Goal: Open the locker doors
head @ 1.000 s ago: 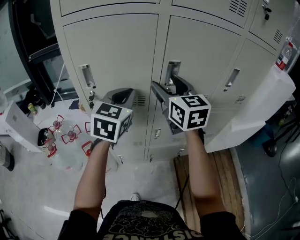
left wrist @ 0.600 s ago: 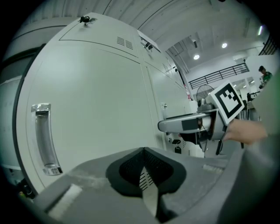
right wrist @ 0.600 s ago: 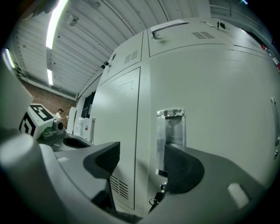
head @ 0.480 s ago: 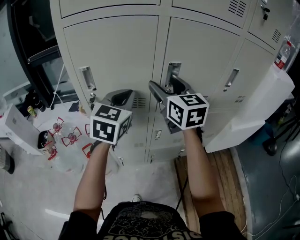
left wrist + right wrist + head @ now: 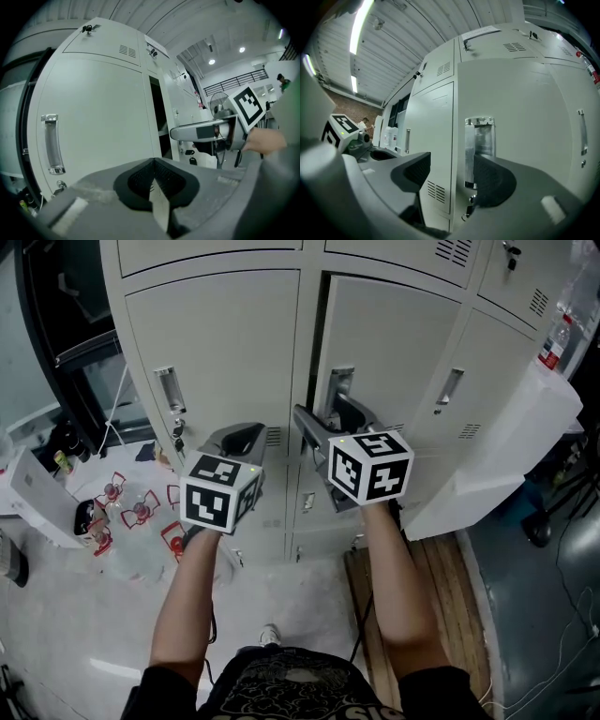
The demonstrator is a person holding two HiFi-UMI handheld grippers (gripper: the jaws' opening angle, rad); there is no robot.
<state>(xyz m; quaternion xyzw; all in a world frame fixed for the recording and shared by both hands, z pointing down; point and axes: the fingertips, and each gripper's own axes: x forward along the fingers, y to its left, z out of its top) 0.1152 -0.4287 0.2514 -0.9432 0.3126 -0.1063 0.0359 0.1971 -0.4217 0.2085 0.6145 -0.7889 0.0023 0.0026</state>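
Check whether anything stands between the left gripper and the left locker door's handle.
Nothing visible does. The left gripper, jaws together, faces the closed left door. Its handle sits left of the jaws, with nothing in front of it.

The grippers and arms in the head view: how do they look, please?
Both the left gripper and the right gripper have grey moulded bodies with black ribbed pads. Each carries a white cube printed with black square markers. The arms are bare below the short sleeves of a black T-shirt with pale print.
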